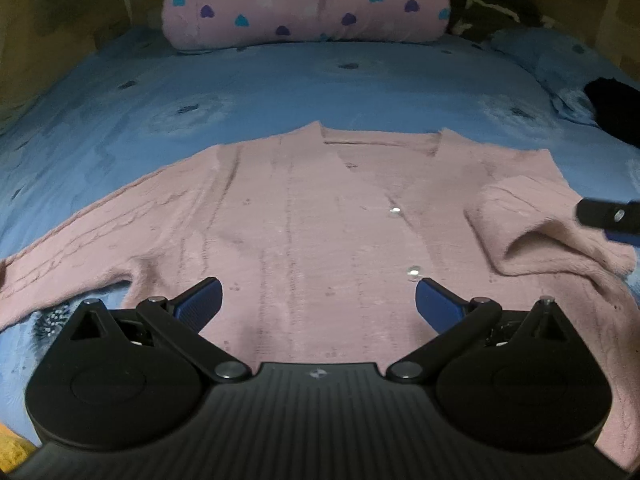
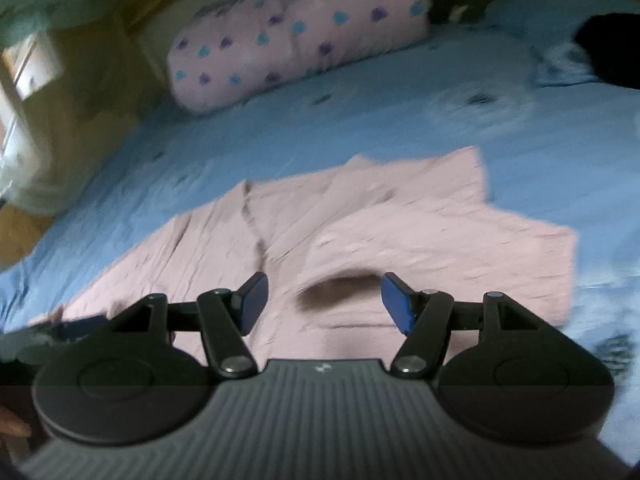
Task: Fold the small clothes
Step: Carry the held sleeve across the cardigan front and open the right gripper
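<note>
A pink knitted cardigan lies face up on the blue bedspread, its left sleeve stretched out flat. Its right sleeve is folded in over the body. My left gripper hovers open above the lower hem, nothing between its blue pads. My right gripper is open over the folded sleeve in the blurred right wrist view, holding nothing. Part of the right gripper pokes in at the right edge of the left wrist view.
A pink pillow with blue and purple hearts rests at the head of the bed. A dark garment lies on the right side of the bedspread. A wooden wall or headboard stands on the left.
</note>
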`<state>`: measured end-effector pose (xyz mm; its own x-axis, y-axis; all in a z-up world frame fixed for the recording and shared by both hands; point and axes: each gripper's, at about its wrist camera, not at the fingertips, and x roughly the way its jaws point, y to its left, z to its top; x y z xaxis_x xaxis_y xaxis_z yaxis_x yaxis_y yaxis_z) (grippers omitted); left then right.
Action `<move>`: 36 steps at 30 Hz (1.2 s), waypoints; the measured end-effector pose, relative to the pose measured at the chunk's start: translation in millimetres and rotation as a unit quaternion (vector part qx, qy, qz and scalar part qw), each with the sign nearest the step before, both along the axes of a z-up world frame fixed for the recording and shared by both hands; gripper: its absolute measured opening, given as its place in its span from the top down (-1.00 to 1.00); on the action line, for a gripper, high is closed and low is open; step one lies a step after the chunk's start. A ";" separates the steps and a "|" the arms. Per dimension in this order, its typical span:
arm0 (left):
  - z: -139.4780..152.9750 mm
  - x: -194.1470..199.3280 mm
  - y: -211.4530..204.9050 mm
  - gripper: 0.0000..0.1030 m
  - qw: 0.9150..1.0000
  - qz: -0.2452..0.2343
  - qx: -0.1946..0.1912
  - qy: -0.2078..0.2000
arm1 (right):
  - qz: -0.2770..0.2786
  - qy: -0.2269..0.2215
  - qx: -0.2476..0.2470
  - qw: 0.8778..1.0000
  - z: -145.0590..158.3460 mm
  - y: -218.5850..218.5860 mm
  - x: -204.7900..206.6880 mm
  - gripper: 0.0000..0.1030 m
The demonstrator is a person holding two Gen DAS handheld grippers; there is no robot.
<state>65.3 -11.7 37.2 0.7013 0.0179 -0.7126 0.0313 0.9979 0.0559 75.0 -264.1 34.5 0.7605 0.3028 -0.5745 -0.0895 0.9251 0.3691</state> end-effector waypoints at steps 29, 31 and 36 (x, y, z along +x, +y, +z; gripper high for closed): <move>-11.3 10.6 -15.5 -1.00 1.000 -0.010 -0.013 0.016 | -0.141 0.021 0.004 0.990 -34.6 -80.7 18.3 0.71; -10.9 10.2 -6.0 -1.00 1.000 0.000 -0.015 0.016 | -0.134 -0.004 0.015 0.991 -22.6 -77.0 14.4 0.72; -9.1 8.3 13.2 -1.00 1.000 0.020 -0.018 0.012 | -0.091 -0.051 0.030 0.994 7.8 -55.9 12.5 0.73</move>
